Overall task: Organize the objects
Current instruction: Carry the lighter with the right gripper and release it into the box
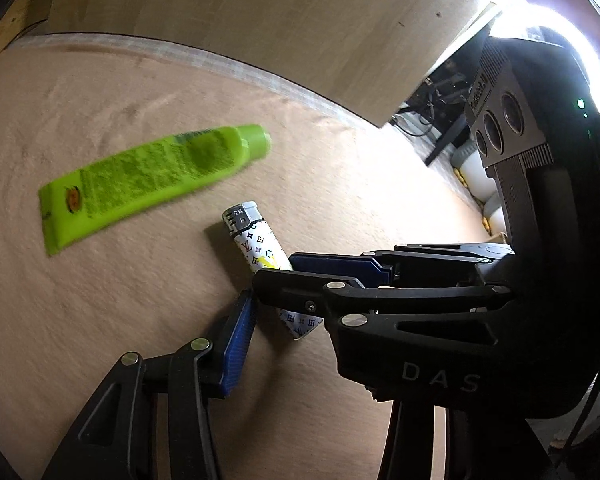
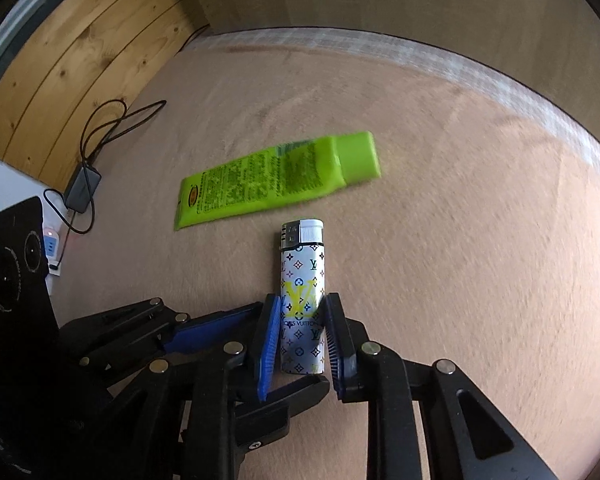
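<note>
Blue pads of the right gripper (image 2: 300, 340) stood on either side of the patterned lighter (image 2: 302, 292), its jaws narrowed around the lower half of the body; whether the pads already pressed the casing or sat just off it could not be told. The lighter lay flat on the pale wooden worktop (image 2: 480, 260), metal head pointing away, with the green tube (image 2: 276, 180) lying just beyond it, apart from it. The left gripper (image 1: 272, 280) was spread wide and held nothing, one finger crossing over the lighter's base and its other pad just beside it. The step in hand looked like the pick-up of the lighter. The next move probably called for a firm squeeze, then a straight lift clear of the left gripper's crossing finger.
</note>
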Tool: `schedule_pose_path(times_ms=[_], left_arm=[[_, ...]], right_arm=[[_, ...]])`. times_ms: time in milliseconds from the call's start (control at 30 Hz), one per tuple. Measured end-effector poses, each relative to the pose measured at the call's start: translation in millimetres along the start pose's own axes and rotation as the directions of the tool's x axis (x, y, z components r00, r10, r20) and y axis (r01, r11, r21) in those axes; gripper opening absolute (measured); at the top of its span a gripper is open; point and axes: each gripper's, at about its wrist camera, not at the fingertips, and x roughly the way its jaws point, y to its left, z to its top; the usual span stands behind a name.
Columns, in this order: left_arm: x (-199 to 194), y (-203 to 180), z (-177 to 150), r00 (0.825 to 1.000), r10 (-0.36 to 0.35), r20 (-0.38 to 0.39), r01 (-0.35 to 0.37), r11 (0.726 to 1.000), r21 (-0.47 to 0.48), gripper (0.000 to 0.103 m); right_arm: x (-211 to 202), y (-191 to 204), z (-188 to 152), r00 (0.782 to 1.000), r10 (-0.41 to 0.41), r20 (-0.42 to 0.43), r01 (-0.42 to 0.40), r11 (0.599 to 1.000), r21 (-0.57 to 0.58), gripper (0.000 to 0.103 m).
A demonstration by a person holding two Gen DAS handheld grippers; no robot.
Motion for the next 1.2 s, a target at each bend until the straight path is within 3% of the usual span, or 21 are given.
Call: schedule_pose_path(times_ms=[300,533,867,1200], left_arm=[[7.9,-55.0,-10.2,0.999,-0.048,-0.013,0.048,0.997,0.061,0.049],[15.4,-127.0,-20.2,0.996,-0.084,-0.036,0.088,0.983,0.163,0.048],[41.8,-249.4,-46.3,0.982,-0.156,-0.107,0.183,0.93,0.319,0.047],[62.6,-341.6,-83.8,0.964,-0.195,-0.18,0.253,0.879,0.405,0.047]], right_arm=[[-36.0,-24.3,-33.1,0.998,-0.012,0.061,0.009,0.999,0.05,0.021],[-83.8,-57.0,-67.9,0.99,-0.049,0.134,0.033,0.992,0.125,0.02],[-163.3,-117.2,-140.4,0.961,-0.152,0.232,0.089,0.962,0.26,0.021],[-216.2,-164.0,-213.2,0.93,-0.239,0.281,0.122,0.918,0.377,0.021]])
